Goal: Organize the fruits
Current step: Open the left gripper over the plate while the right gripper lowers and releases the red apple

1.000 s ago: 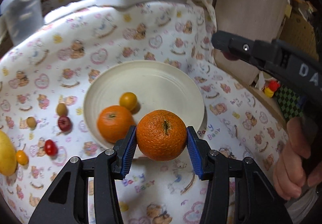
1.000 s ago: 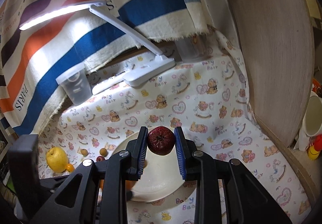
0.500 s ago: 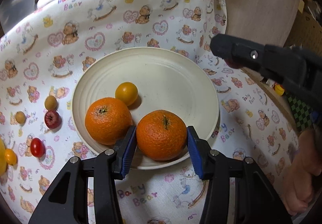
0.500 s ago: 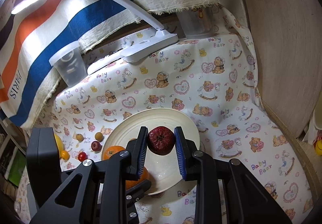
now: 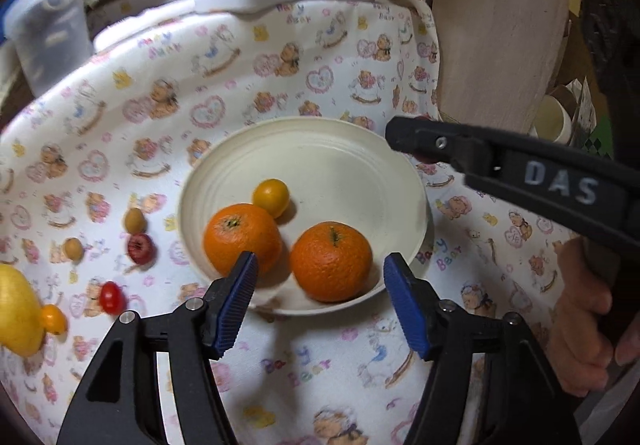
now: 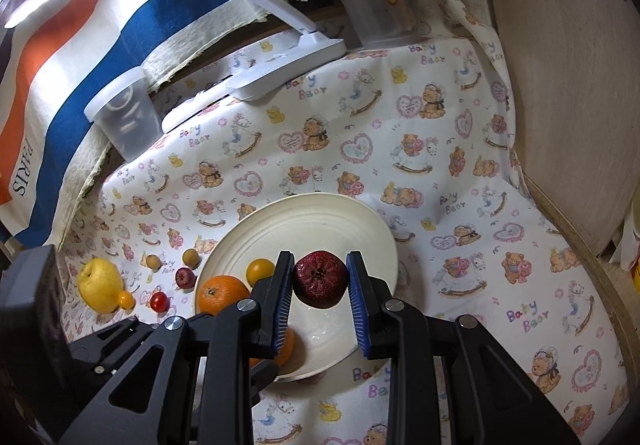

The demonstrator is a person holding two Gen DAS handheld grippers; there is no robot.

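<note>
dark red fruit (image 6: pixel 320 279), hidden from left wrist

Both wrist cameras are looking steeply down along their own black fingers at a cloth-covered table (image 5: pixel 360 57), from close above. The left view is facing the cream plate (image 5: pixel 352 149) from its near edge, with the right gripper's arm crossing at upper right. The right view is sitting slightly higher and taking in the striped backdrop (image 6: pixel 120 25). Both are sharing the plate, a white lamp (image 6: pixel 280 57) and a clear cup (image 5: pixel 48 25).
</note>
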